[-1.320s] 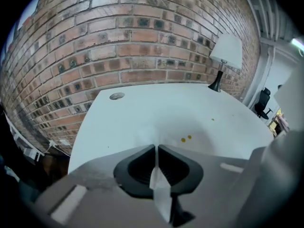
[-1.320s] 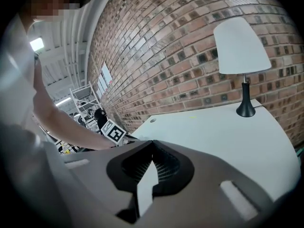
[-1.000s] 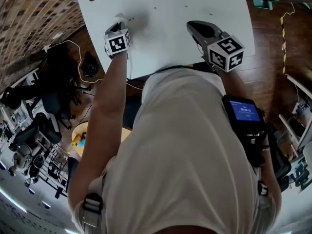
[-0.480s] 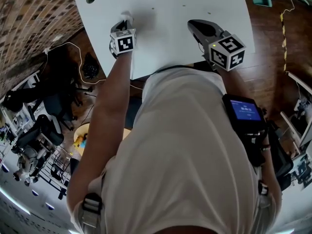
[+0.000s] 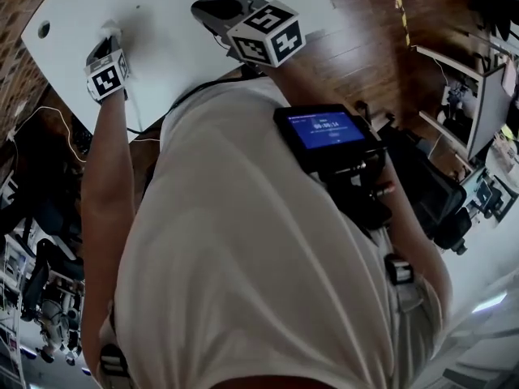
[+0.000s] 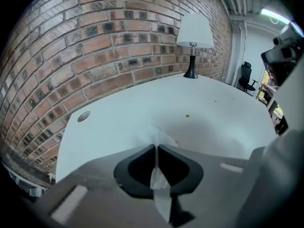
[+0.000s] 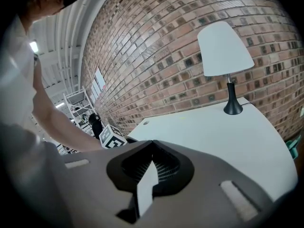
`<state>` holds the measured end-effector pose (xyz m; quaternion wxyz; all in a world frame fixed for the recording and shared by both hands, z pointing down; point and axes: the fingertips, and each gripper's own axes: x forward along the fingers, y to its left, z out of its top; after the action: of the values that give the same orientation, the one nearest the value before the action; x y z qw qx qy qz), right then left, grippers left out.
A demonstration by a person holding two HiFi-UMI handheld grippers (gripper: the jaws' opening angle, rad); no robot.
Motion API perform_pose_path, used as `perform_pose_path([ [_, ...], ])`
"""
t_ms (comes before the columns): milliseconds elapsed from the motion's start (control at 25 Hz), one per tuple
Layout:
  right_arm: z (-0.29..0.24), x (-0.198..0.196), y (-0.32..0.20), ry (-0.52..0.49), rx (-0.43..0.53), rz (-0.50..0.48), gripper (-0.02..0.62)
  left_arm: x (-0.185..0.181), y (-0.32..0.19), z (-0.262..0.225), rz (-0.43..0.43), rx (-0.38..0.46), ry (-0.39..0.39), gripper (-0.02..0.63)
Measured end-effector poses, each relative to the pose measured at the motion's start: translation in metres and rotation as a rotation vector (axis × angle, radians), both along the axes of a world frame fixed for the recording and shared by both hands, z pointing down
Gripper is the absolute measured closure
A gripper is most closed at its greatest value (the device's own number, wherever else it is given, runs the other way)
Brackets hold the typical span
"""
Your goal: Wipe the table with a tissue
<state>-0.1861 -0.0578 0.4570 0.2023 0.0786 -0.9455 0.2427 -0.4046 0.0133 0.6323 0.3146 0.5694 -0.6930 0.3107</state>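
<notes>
The left gripper point(image 6: 156, 147) is pinching the tissue point(image 6: 152, 135) between nearly closed jaws, low at the frame's centre against the table point(image 6: 223, 120), and is best keeping firm, flat pressure while sweeping, the right gripper point(image 7: 152, 144) hovering closed and empty.

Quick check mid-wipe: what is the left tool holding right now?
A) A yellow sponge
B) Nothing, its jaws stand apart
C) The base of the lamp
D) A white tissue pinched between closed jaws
D: in the left gripper view the left tool has its jaws closed on a white tissue, whose free end sticks out in front of them over the white table.
</notes>
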Motion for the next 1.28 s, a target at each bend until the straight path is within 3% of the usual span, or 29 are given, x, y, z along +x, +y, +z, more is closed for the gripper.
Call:
perform_pose_path([
  [200, 0.002, -0.001, 0.003, -0.019, -0.015, -0.004, 0.588, -0.002, 0.002, -0.010, 0.007, -0.037, 0.020, 0.585],
  [360, 0.006, 0.016, -0.002, -0.009, -0.019, 0.007, 0.588, 0.043, -0.014, -0.006, 0.117, -0.039, 0.104, 0.584],
  [600, 0.007, 0.004, 0.004, -0.014, -0.014, 0.007, 0.588, 0.071, -0.012, 0.002, 0.257, -0.062, 0.181, 0.584],
  [720, 0.003, 0.005, 0.002, -0.016, -0.007, 0.012, 0.588, 0.094, -0.006, -0.008, 0.292, -0.018, 0.207, 0.583],
  [960, 0.003, 0.006, 0.006, -0.014, -0.002, 0.028, 0.588, 0.107, 0.042, -0.029, 0.217, 0.068, 0.259, 0.583],
  [1280, 0.010, -0.012, 0.041, -0.006, -0.005, 0.028, 0.588, 0.031, 0.101, -0.025, 0.013, 0.097, 0.214, 0.583],
])
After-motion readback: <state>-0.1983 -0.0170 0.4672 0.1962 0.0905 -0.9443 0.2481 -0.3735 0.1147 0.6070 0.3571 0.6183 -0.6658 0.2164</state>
